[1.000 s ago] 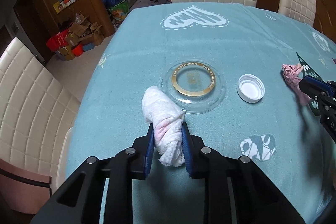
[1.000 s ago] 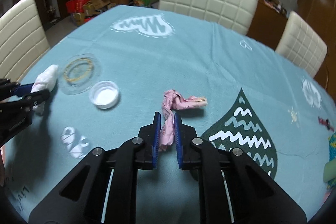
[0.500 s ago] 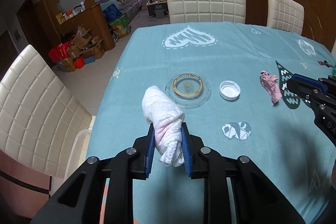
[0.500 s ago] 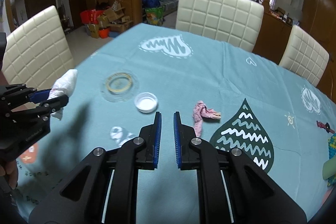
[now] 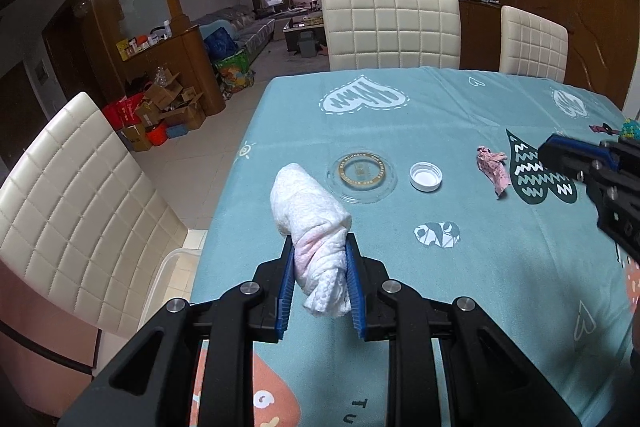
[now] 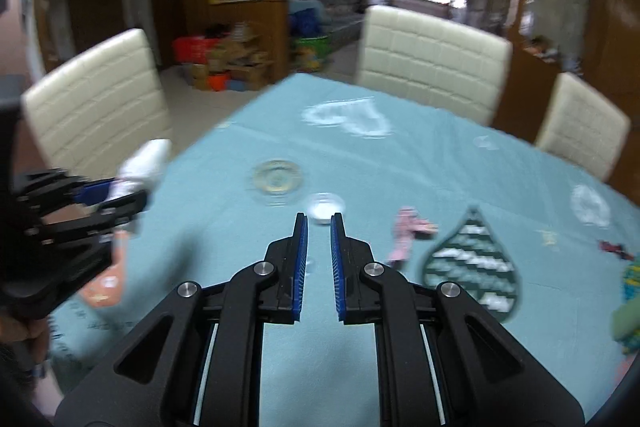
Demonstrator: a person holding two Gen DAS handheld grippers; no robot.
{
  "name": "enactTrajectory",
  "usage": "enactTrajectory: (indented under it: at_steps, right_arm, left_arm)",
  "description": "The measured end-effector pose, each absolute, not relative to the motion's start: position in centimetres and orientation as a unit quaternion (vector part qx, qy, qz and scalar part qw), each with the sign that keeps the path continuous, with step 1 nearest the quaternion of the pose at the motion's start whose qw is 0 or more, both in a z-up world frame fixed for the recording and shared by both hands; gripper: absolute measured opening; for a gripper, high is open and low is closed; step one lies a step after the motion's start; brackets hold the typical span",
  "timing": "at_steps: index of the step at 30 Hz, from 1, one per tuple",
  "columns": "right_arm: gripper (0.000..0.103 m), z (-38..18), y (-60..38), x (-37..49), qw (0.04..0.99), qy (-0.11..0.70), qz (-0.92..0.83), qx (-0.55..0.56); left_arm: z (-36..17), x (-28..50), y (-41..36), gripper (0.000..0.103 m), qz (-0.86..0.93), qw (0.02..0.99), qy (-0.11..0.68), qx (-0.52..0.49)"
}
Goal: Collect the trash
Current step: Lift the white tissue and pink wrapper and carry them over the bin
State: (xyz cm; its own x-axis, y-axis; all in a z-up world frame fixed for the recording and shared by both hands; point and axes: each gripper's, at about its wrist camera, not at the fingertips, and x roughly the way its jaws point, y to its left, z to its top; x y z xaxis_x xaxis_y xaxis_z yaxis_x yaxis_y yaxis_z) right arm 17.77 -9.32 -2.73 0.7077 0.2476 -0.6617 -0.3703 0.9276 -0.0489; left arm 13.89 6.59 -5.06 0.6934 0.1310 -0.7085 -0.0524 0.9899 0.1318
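Two tongs in play. Left tongs (image 5: 318, 241) are clenched on a white tissue wad (image 5: 308, 211): the blue pads press both its sides, its top bulges past the tips and the lower end hangs between the arms. The wad is held clear of the tabletop (image 5: 460, 115), over its near-left edge.

Right tongs (image 6: 319, 217) are all but closed and empty, with only a narrow slit between the pads; the jaws have just been opening a little, with nothing between them. The right wrist view is motion-blurred.

Pink crumpled scrap (image 5: 493, 169) lies flat on the tabletop, toward the middle. It is ahead of the right tongs and off to their right, apart from them and not touching. A white cap (image 5: 426, 177) sits just left of the scrap, roughly in line with the right tips but farther out. Next along the same row is a clear round lid with a gold ring (image 5: 362, 173), just beyond the held wad in the left view.
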Motion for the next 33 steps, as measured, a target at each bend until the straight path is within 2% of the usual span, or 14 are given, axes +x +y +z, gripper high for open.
enactTrajectory:
  at_steps: [1, 2, 3, 4, 7, 8, 10, 15, 18, 20, 21, 22, 25, 33]
  right_arm:
    - [0.018, -3.1, -10.1, 18.7, 0.919, 0.353, 0.154, -0.082]
    - [0.038, -3.6, -10.9, 19.6, 0.916, 0.366, 0.146, -0.076]
    - [0.061, -4.1, -11.6, 20.4, 0.914, 0.376, 0.138, -0.068]
    - [0.101, -4.5, -12.6, 21.1, 0.918, 0.372, 0.127, -0.056]
    - [0.094, -5.6, -13.4, 22.6, 0.926, 0.359, 0.098, -0.066]
    - [0.086, -6.3, -13.2, 23.4, 0.922, 0.368, 0.096, -0.072]
    - [0.079, -7.8, -12.9, 25.2, 0.91, 0.395, 0.104, -0.071]
    - [0.067, -11.4, -11.3, 28.4, 0.891, 0.432, 0.118, -0.079]
    - [0.05, -12.9, -10.6, 29.5, 0.883, 0.447, 0.118, -0.085]
    - [0.026, -13.6, -10.4, 29.9, 0.878, 0.457, 0.118, -0.084]
    - [0.022, -13.7, -10.3, 29.9, 0.877, 0.458, 0.119, -0.081]
    - [0.014, -13.7, -10.4, 29.7, 0.878, 0.456, 0.12, -0.082]
    - [0.01, -12.7, -10.1, 28.3, 0.883, 0.44, 0.133, -0.09]
    - [0.01, -7.2, -8.3, 23.0, 0.894, 0.398, 0.188, -0.084]
  left_arm:
    - [-5.2, 14.0, 6.5, 0.023, 0.05, 0.919, 0.388, 0.05]
    - [-5.3, 14.3, 6.4, 0.023, 0.048, 0.918, 0.39, 0.048]
    - [-5.5, 14.5, 6.4, 0.023, 0.046, 0.918, 0.392, 0.046]
    - [-5.8, 15.0, 6.3, 0.024, 0.044, 0.916, 0.396, 0.046]
    - [-6.8, 16.5, 5.8, 0.024, 0.04, 0.911, 0.407, 0.05]
    - [-7.2, 17.1, 5.6, 0.024, 0.04, 0.909, 0.411, 0.051]
    - [-7.9, 18.4, 5.2, 0.024, 0.039, 0.906, 0.419, 0.053]
    - [-9.2, 20.9, 4.7, 0.024, 0.046, 0.902, 0.425, 0.067]
    - [-9.8, 21.8, 4.8, 0.024, 0.048, 0.899, 0.429, 0.069]
    - [-10.1, 22.4, 5.2, 0.024, 0.05, 0.898, 0.432, 0.068]
    - [-10.1, 22.5, 5.4, 0.024, 0.051, 0.898, 0.433, 0.067]
    - [-10.2, 22.6, 5.6, 0.024, 0.053, 0.897, 0.434, 0.065]
    - [-10.0, 22.3, 6.1, 0.024, 0.055, 0.898, 0.432, 0.06]
    - [-7.7, 18.5, 8.8, 0.024, 0.073, 0.907, 0.412, 0.046]
